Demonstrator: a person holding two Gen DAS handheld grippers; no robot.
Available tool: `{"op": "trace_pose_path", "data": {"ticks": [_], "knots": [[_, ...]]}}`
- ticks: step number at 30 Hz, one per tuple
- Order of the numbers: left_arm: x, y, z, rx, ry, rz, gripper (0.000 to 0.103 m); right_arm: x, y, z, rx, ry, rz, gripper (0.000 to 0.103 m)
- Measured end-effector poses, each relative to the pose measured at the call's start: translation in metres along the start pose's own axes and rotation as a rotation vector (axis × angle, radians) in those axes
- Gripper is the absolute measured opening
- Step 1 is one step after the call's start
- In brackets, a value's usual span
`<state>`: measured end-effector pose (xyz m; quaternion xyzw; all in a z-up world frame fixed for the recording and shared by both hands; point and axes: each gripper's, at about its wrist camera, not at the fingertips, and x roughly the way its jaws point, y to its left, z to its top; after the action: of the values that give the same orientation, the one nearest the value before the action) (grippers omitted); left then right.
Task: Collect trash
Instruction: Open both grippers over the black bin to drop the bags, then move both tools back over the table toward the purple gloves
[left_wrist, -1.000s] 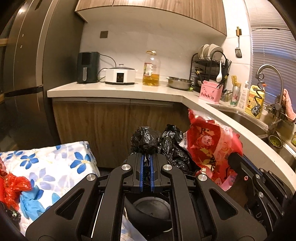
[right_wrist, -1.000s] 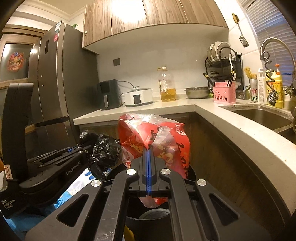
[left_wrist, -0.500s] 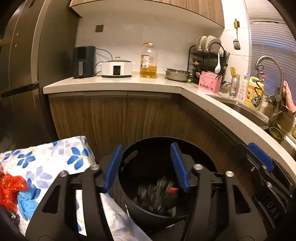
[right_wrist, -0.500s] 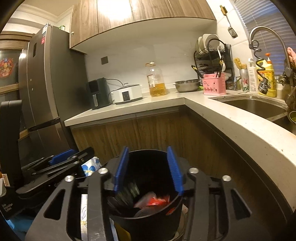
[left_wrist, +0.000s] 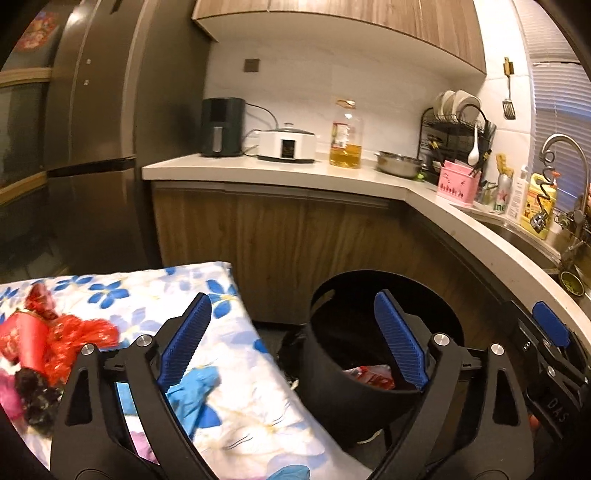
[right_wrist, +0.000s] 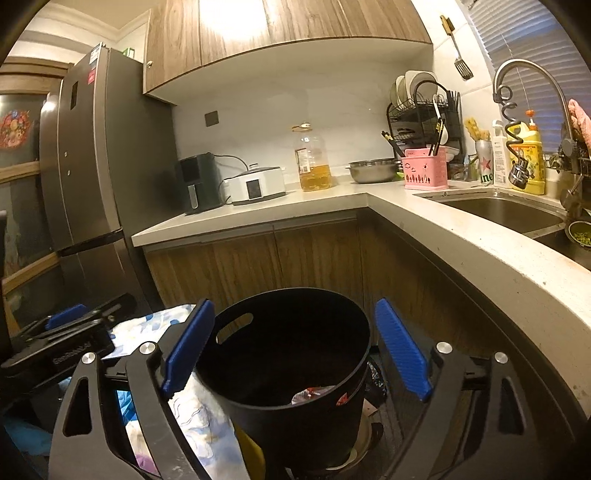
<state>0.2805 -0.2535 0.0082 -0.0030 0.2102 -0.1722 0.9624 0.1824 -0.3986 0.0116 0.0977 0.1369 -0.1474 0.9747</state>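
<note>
Both claws empty, jaws opening wide. Your left gripper (left_wrist: 291, 341) is nearer the red trash (left_wrist: 55, 341): it lies down-left of that claw on the floral cloth (left_wrist: 236, 398). Bin (right_wrist: 295, 350) sits dead ahead under your right gripper (right_wrist: 295, 349).

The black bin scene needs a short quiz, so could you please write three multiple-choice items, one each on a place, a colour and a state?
1. Where does the black bin stand?
A. on the counter
B. on the floor before the wooden cabinets
C. in the sink

2. What colour is the utensil holder on the counter?
A. pink
B. green
C. white

3. What is between the right gripper fingers?
A. a red bag
B. a black bag
C. nothing held

Answers: 1 B, its base sits low beneath the countertop. 2 A, plainly pink. 3 C, the jaws are opening wide, pads pressing nothing.
</note>
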Motion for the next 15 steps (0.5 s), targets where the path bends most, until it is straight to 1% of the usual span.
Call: {"op": "trace_pose_path", "data": {"ticks": [8,15], "knots": [[-0.048,0.031,-0.01,-0.051,-0.054,0.023,0.095,-0.02,0.013,-0.007,0.004,-0.004,0.032,0.089],[-0.088,0.062,-0.026,-0.092,-0.08,0.058,0.096,-0.042,0.029,-0.016,-0.005,-0.027,0.058,0.089]]}}
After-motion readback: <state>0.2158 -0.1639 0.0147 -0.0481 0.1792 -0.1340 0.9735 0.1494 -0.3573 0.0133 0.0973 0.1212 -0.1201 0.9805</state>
